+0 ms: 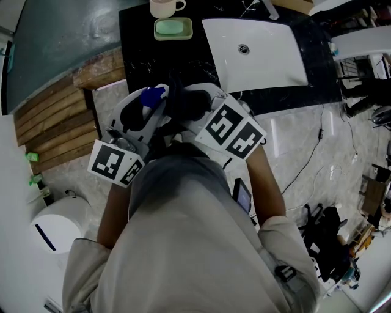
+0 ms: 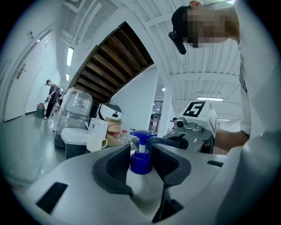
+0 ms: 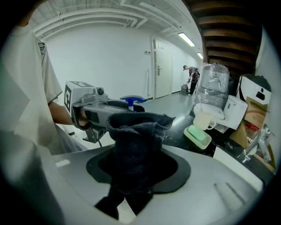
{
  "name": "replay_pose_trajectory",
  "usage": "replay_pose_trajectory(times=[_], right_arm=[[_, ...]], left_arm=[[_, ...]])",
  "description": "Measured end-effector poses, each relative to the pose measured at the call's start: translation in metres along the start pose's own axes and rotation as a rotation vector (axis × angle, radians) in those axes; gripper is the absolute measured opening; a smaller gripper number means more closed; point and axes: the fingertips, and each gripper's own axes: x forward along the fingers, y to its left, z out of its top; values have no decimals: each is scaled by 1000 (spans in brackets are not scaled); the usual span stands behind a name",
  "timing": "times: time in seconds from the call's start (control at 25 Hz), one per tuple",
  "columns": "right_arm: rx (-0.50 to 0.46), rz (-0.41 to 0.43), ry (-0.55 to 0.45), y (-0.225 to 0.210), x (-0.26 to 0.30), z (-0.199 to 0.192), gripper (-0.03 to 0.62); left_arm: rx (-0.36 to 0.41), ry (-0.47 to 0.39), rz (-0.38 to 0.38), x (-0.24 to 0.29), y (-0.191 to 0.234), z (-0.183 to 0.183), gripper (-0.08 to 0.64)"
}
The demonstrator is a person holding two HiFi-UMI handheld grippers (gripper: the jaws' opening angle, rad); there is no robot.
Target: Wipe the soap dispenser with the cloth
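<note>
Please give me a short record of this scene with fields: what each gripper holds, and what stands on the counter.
left gripper: shut on soap dispenser, below its blue pump head
right gripper: shut on dark cloth
cloth and dispenser: close together; contact unclear
black counter: white sink, green soap dish, cup

Mug (image 1: 165, 7), soap dish (image 1: 173, 28), white sink (image 1: 272, 68)
</note>
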Motion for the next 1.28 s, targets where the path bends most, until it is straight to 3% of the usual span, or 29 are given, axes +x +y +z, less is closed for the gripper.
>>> replay_pose_trajectory(times=[0.56,1.28], right_arm=[[63,72,64,25,14,-9,178],[72,135,134,42,31,-27,179]], left_arm=[[-20,-17,18,-2,6,0,144],[-37,-19,37,-5,12,-1,144]])
